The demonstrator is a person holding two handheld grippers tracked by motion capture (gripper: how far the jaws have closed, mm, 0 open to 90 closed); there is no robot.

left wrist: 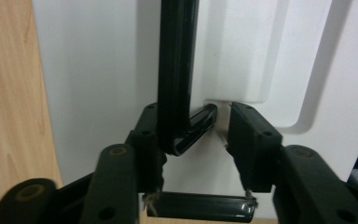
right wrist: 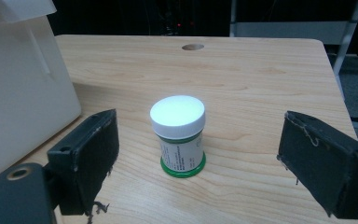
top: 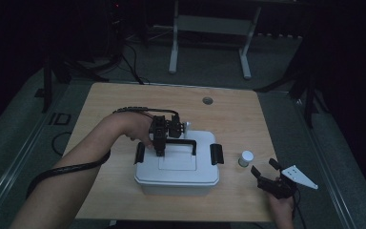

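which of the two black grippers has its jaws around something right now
The left gripper: its jaws straddle the black handle on the white plastic box. The right gripper stands open, apart from the small white-capped jar.

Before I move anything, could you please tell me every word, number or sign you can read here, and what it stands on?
Label on the small white-capped jar: lines of print are there, but too small and blurred to read.
White box, its black handle and the table: no writing to be seen.
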